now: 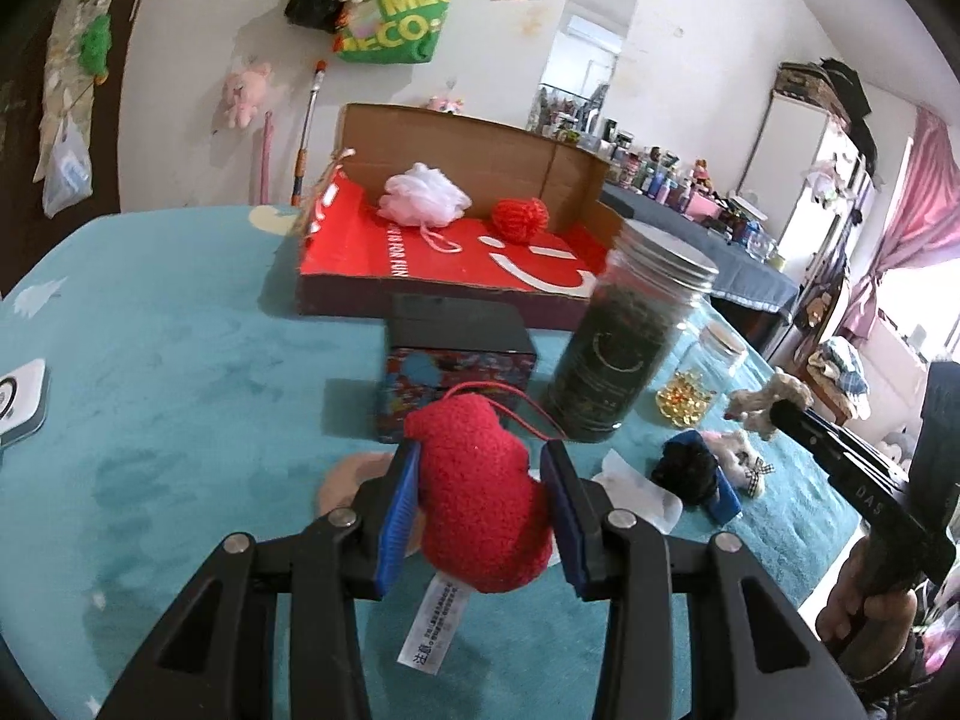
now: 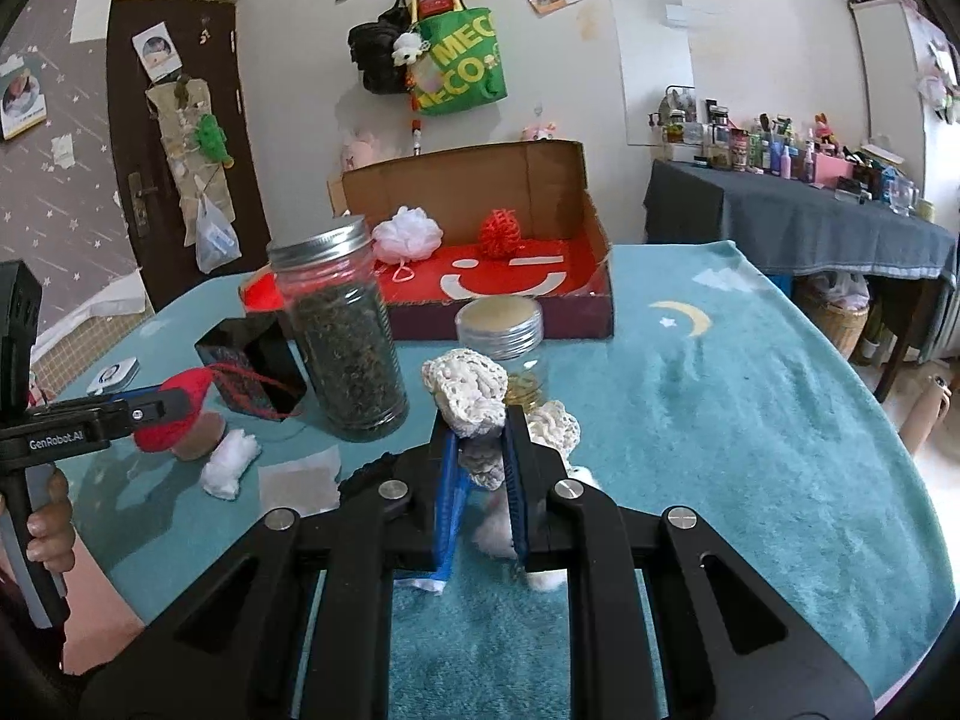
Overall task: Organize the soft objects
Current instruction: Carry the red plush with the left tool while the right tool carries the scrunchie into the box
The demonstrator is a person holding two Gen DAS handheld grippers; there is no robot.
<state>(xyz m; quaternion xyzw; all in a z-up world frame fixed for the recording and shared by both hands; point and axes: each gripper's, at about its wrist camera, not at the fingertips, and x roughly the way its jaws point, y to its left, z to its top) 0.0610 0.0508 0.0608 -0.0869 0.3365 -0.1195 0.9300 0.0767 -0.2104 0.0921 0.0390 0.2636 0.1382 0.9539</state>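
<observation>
Approx halfway — pouf (image 1: 423,193) & yarn ball (image 1: 521,217) in box (image 1: 480,138); left gripper (image 1: 483,495) jaws clamped on red plush (image 1: 480,510), right gripper (image 2: 480,462) jaws clamped on crochet piece (image 2: 471,393); black scrunchie (image 1: 687,468) etc. still on desk (image 1: 180,372).

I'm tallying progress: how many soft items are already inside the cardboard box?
2. A white mesh puff lies toward the left of the cardboard box, and a red knitted ball sits near the middle, apart from it. The near wall may hide something small.
</observation>
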